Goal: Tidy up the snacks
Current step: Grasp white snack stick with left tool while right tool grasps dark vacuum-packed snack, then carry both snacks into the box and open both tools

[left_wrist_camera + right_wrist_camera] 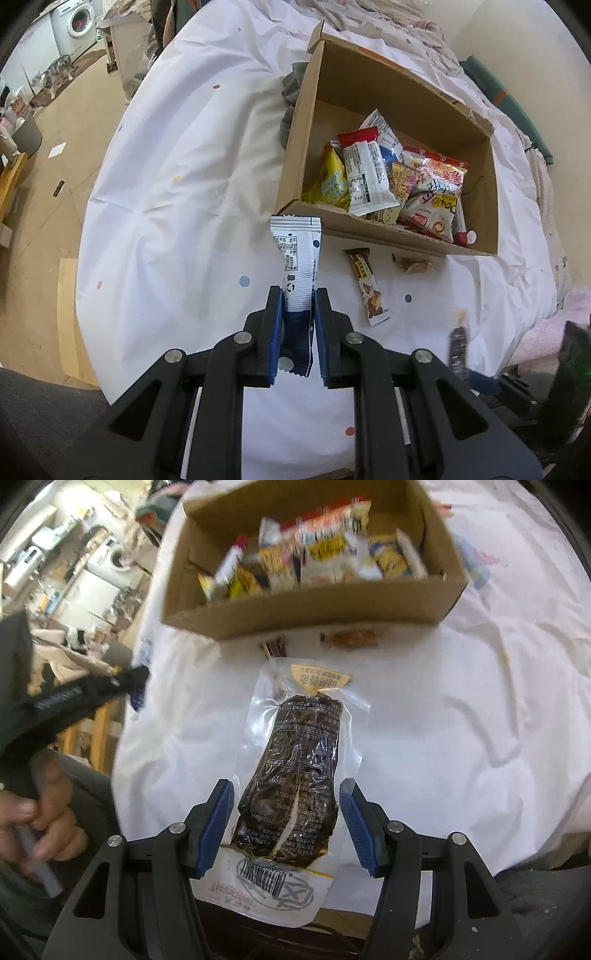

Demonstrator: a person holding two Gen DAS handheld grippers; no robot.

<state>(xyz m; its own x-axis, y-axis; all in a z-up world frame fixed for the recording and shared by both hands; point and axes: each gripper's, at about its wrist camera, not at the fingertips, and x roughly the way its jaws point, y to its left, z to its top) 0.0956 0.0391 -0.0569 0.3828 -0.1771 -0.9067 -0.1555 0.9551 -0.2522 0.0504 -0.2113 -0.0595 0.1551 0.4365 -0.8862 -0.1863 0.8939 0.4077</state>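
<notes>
A cardboard box (295,147) with several snack packets stands on the white sheet; it also shows in the right wrist view (295,609). My left gripper (298,295) is shut on a white and blue snack packet (297,254), held upright just short of the box's near corner. My right gripper (286,794) has its jaws wide around a clear vacuum pack of dark food (295,768); the pads are close to its edges, and whether they touch is unclear. A brown snack bar (367,284) and a small brown packet (413,265) lie in front of the box.
The white dotted sheet (177,192) covers a bed with its edge at the left, wooden floor beyond. A grey cloth (291,92) lies by the box's left wall. The person's left hand (40,812) and left gripper body (74,698) show left in the right wrist view.
</notes>
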